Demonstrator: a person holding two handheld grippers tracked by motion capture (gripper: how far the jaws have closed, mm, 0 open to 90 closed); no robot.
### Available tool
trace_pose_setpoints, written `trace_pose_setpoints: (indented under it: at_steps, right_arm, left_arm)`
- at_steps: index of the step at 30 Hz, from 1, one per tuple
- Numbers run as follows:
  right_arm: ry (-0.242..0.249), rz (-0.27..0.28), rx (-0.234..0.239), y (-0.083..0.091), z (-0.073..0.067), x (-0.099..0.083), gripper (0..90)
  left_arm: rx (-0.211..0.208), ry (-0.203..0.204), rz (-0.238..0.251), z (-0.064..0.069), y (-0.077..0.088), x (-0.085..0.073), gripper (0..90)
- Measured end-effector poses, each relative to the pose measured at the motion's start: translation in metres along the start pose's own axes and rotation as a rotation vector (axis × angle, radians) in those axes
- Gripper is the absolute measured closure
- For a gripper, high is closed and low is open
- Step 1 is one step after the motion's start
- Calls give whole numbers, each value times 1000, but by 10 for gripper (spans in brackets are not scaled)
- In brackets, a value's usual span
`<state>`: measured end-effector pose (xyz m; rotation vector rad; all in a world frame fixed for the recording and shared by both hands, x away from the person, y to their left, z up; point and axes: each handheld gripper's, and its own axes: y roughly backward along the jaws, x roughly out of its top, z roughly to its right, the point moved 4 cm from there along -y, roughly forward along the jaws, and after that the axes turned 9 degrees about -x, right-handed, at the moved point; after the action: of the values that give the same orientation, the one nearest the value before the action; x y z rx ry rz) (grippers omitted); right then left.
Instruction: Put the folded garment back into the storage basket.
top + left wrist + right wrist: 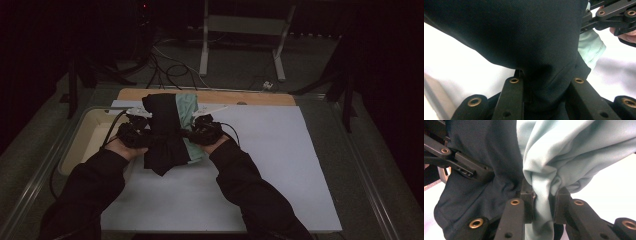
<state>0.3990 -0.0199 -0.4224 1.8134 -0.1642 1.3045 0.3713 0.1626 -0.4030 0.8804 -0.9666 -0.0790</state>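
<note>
Over the white mat (pixel 260 165), the left gripper (pixel 131 134) was clamped on a bunched black cloth (pixel 162 127) and the right gripper (pixel 202 131) on its mint part (pixel 564 152), both holding it up, and the thick gathers looked likely to slip loose if tugged apart.

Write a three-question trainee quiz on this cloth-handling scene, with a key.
1. True or false: the left hand-held gripper is shut on the black cloth.
2. Which colour is the cloth in the right hand-held gripper? A) pale green B) red C) yellow
3. Fill in: the bundle is held over a ___ sheet on the table.

Key: 1 true; 2 A; 3 white.
</note>
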Motion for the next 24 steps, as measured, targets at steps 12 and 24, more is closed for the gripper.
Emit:
trace_pose_setpoints:
  at_steps: [12,24]
  right_arm:
    - [17,17,26,-10,-19,17,756]
    - [31,38,52,-20,-42,35,756]
  left_arm:
    - [14,28,10,-11,27,-7,755]
    - [34,42,14,-23,58,-14,754]
